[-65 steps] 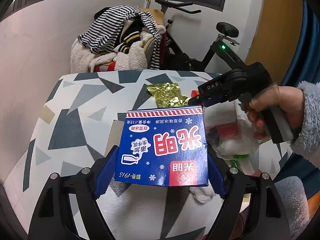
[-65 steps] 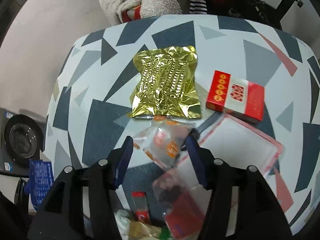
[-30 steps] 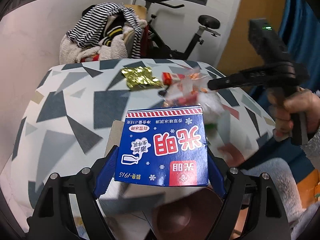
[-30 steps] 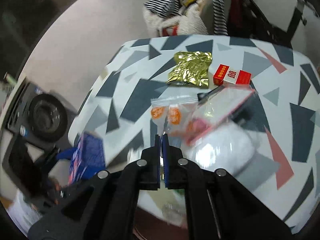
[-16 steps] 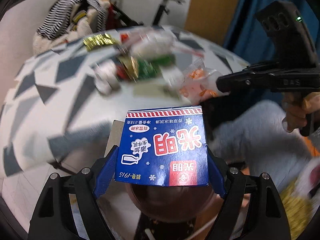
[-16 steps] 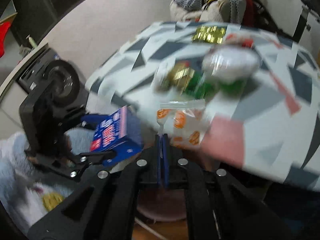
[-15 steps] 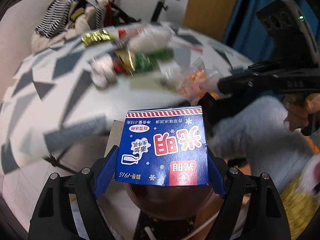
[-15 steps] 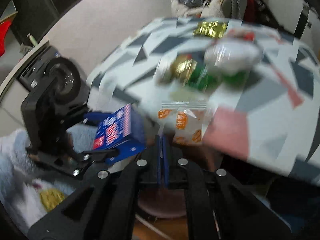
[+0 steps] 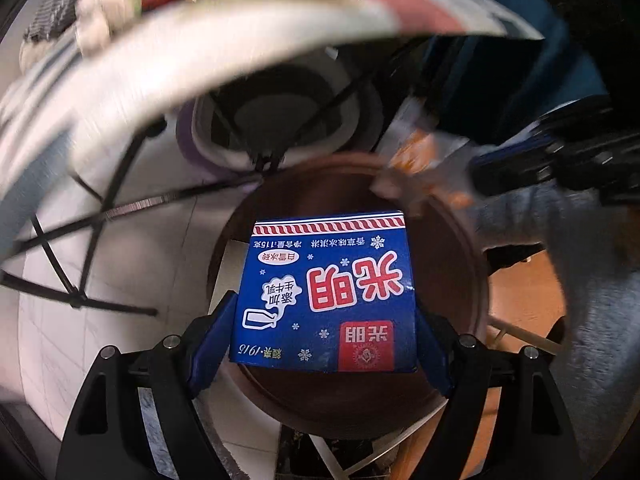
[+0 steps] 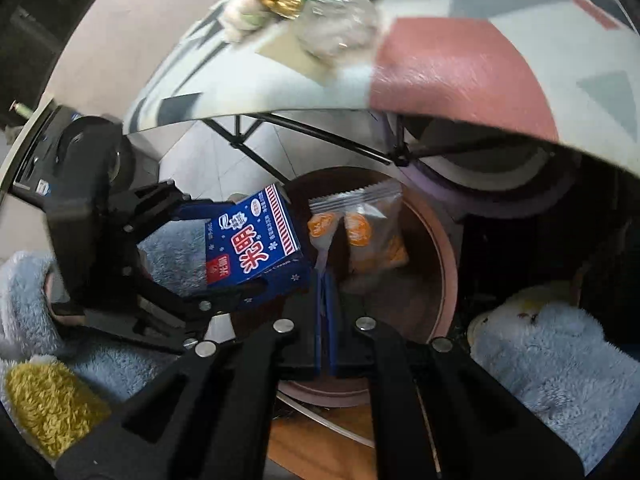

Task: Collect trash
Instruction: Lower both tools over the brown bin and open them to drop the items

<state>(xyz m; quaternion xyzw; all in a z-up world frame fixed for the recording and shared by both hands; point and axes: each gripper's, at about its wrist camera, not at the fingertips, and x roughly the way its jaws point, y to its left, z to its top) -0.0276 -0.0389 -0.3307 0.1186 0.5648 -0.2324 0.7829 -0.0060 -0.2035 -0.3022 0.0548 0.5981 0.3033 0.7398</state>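
Observation:
My left gripper (image 9: pixel 324 320) is shut on a blue carton (image 9: pixel 326 292) with red characters and holds it over the open brown bin (image 9: pixel 460 248). The carton also shows in the right wrist view (image 10: pixel 252 242), between the left gripper's fingers (image 10: pixel 188 204). My right gripper (image 10: pixel 325 280) is shut on a clear snack bag (image 10: pixel 360 232) with orange printing, which hangs over the same bin (image 10: pixel 444 264). In the left wrist view that bag (image 9: pixel 420 164) is blurred at the bin's far rim.
The patterned table (image 10: pixel 440 60) hangs above the bin, with more wrappers (image 10: pixel 320 12) on it and black folding legs (image 9: pixel 96 216) beneath. Fuzzy blue slippers (image 10: pixel 552 360) lie beside the bin on the floor.
Both grippers have come down from table height to below the table's edge. The carton and the snack bag now hang over the bin's mouth. Both stay shut.

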